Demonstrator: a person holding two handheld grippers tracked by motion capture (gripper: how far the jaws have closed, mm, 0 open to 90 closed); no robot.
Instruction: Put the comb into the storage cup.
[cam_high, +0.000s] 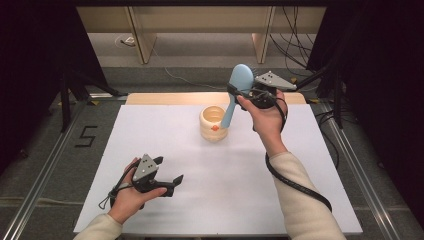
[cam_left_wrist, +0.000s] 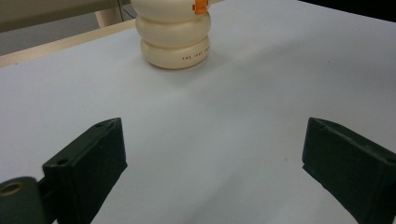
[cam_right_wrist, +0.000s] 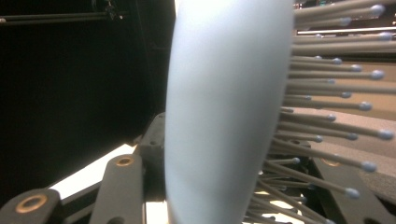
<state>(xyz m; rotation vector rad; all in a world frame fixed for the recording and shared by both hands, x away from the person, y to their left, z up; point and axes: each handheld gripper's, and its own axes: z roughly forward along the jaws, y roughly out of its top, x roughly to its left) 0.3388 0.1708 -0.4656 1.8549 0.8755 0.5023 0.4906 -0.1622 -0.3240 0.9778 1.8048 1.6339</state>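
My right gripper (cam_high: 246, 95) clamps the pale-blue plastic bristle hairbrush (cam_high: 239, 80) at its head, upper centre — light, stiff, slick; left gripper (cam_high: 167, 184) gapes wide, lower left.

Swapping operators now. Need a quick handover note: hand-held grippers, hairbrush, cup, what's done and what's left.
Right hand-held gripper: shut on the light blue hairbrush, held by its head in the air, handle pointing down toward the cup, its tip at the rim.
Left hand-held gripper: open, holding nothing, low over the near left of the white table.
Cream ribbed cup: upright, centre-back of the table, with a small orange mark on its side.
Done: brush picked up.
Left, probably: lower the handle into the cup and release.
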